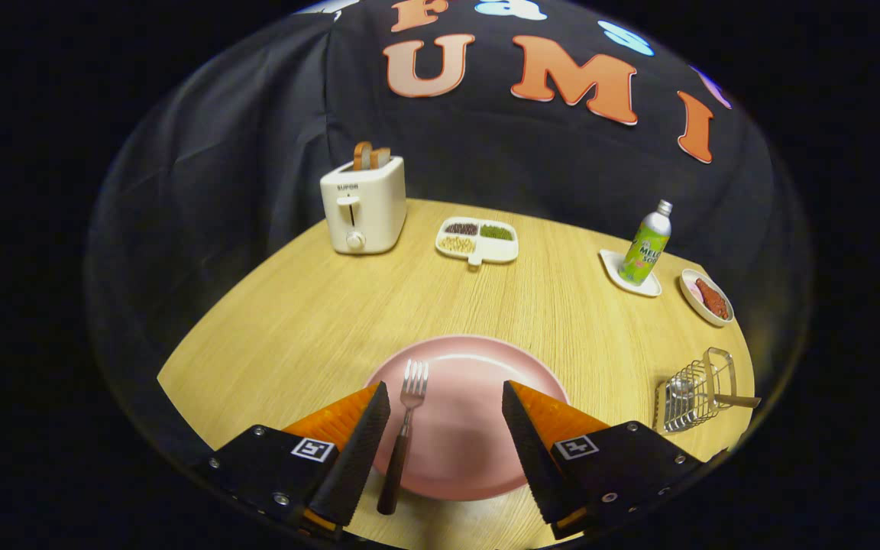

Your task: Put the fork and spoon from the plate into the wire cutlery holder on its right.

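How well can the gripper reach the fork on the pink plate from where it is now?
Probably yes. The gripper is open, and the fork lies between its fingers, close to the left one, on the pink plate. Nothing covers the fork.

— Where's the fork [403, 428]?
— On the pink plate [470, 412], along its left side, tines away, dark handle past the near rim.
— And the wire holder [696, 393]?
— Right of the plate, apart from it, a handle jutting out.
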A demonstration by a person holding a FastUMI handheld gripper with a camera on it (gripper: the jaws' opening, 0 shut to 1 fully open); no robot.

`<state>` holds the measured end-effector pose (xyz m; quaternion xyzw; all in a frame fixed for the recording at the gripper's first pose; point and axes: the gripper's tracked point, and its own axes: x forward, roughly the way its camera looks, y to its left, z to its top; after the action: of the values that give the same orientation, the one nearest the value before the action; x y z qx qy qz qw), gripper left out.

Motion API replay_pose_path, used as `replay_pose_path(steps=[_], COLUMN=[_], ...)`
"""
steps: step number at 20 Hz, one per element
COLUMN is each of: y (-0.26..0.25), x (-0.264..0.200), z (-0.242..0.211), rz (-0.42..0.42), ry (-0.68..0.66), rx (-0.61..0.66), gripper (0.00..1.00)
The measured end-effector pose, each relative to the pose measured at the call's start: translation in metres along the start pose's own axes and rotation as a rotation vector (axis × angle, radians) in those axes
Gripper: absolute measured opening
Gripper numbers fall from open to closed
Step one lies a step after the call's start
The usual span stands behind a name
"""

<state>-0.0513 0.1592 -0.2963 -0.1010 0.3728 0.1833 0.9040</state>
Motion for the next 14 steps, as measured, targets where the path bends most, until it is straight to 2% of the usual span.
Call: replay_pose_path(steps=[4, 6, 8, 10, 11, 13, 14], y=[0.013, 0.014, 0.02, 0.023, 0.024, 0.028, 0.029], x=[0.009, 0.013, 0.019, 0.025, 0.028, 0.03, 0.031], z=[-0.024, -0.033, -0.039, -0.042, -0.046, -0.054, -0.054], rz=[0.054, 0.058, 0.073, 0.082, 0.081, 0.085, 0.088], ry=[0.123, 0.174, 0.219, 0.249, 0.272, 0.308, 0.316], rx=[-0.03, -0.049, -0.048, -0.051, -0.049, -0.054, -0.062], gripper=[0.82, 0.75, 0.66, 0.55, 0.45, 0.34, 0.33])
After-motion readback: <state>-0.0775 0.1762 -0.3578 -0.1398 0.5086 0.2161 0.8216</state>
